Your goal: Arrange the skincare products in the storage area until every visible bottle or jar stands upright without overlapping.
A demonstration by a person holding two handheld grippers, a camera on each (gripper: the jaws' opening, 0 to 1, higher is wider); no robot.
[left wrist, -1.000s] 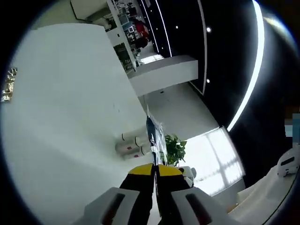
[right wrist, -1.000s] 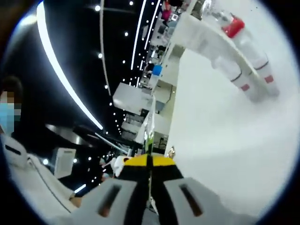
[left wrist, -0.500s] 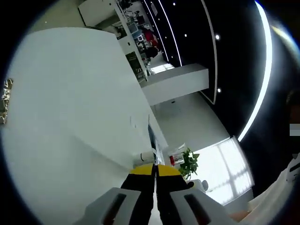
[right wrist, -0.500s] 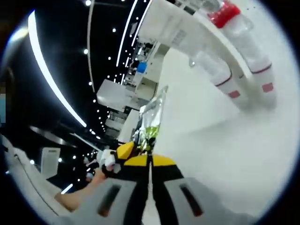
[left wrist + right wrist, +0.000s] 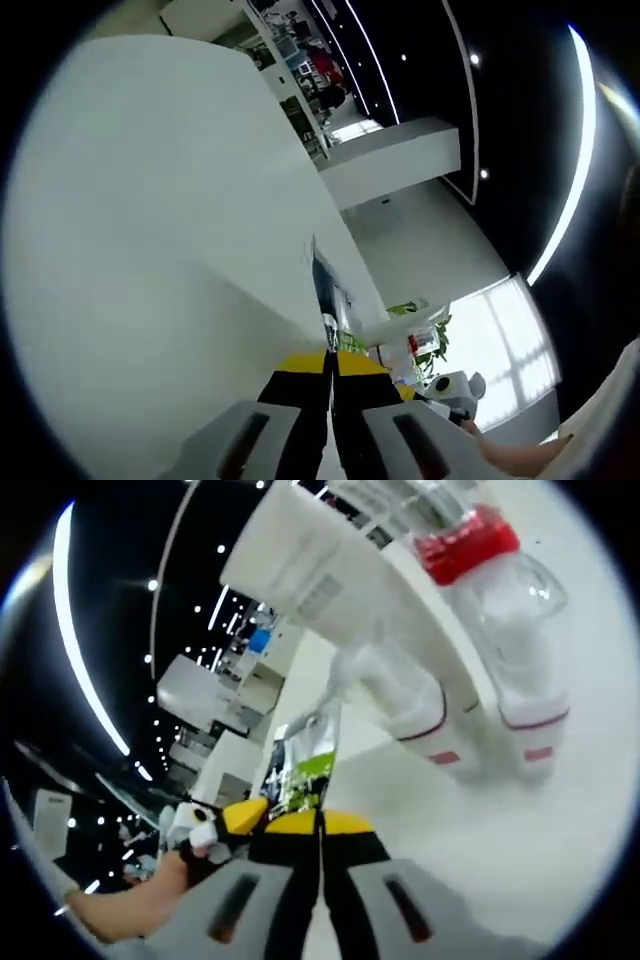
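Nearer now, two red-banded bottles [image 5: 470, 720] beyond the sachet [image 5: 305, 760] clamped in both hand-held grippers [image 5: 320, 825].

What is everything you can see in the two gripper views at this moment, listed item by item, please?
White tube-shaped bottles: two, white with a red band and small red mark, standing side by side on the white surface, right gripper view.
Clear bottle: one, transparent with red cap, next to the white bottles.
Foil sachet: one, silver with green print, clamped edge-on between both grippers.
White surface: one, broad and plain.
Potted plant: one, green, in the background by a bright window.
Hand: one, holding the left gripper.
Left gripper: black and yellow, shut on the sachet.
Right gripper: black and yellow, shut on the sachet.
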